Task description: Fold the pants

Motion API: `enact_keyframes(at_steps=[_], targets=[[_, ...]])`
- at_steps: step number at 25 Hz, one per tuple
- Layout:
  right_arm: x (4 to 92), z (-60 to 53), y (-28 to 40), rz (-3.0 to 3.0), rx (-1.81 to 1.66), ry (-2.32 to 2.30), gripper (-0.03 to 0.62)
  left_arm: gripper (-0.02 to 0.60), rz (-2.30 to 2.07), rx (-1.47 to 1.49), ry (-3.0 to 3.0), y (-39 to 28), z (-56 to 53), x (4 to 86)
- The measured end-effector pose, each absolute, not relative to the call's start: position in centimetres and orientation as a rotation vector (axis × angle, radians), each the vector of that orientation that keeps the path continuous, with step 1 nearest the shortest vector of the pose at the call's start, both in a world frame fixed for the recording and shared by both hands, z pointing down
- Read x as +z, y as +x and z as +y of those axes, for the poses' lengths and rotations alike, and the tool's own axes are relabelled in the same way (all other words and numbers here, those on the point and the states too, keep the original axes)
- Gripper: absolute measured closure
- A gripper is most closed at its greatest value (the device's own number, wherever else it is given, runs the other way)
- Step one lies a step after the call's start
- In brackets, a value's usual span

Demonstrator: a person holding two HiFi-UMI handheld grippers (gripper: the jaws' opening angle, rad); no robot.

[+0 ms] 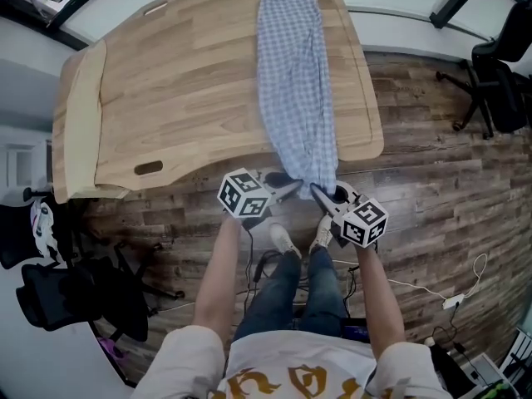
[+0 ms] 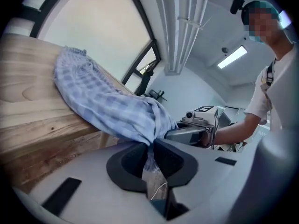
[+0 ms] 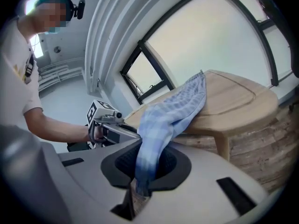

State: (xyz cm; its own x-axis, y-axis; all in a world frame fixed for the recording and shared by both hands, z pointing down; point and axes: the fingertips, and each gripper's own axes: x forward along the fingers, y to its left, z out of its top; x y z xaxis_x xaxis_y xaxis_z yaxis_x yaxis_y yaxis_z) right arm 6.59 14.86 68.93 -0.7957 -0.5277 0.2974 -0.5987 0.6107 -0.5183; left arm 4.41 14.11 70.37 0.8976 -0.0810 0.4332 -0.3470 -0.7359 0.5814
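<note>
Blue-and-white checked pants (image 1: 291,73) lie lengthwise along the wooden table (image 1: 166,98), and their near end hangs over the front edge. My left gripper (image 1: 293,187) is shut on that near end from the left. The left gripper view shows the cloth (image 2: 103,101) bunched and pinched between the dark jaws of the left gripper (image 2: 150,148). My right gripper (image 1: 320,193) is shut on the same end from the right, where the fabric (image 3: 173,111) drapes down into the right gripper (image 3: 142,174). The two grippers sit close together just off the table edge.
A black office chair (image 1: 499,81) stands at the right and another (image 1: 75,298) at the lower left. Cables and a plug strip (image 1: 453,300) lie on the wood floor. The person's shoes (image 1: 287,239) are below the grippers.
</note>
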Motion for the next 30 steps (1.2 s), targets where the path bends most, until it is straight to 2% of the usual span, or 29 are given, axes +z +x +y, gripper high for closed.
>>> enact_keyframes(at_steps=[5,13,20,30], targets=[[66.6,14.7,5.9,-2.639,0.807,0.925,0.541,0.517,-0.305,0.662,2.345,3.8,14.3,67.7],[58.4,13.1,4.7,-2.606,0.694,0.874,0.540,0.517,-0.384,0.734,2.351,2.6,13.1,59.5],[51.6,16.0,3.5,-2.599,0.654,0.750,0.540,0.517,-0.338,0.808,2.428,1.6,16.0,52.6],[47.6,14.2,0.9,-2.579,0.645,0.726,0.540,0.517,-0.363,0.913,2.431,-1.1,13.9,48.7]])
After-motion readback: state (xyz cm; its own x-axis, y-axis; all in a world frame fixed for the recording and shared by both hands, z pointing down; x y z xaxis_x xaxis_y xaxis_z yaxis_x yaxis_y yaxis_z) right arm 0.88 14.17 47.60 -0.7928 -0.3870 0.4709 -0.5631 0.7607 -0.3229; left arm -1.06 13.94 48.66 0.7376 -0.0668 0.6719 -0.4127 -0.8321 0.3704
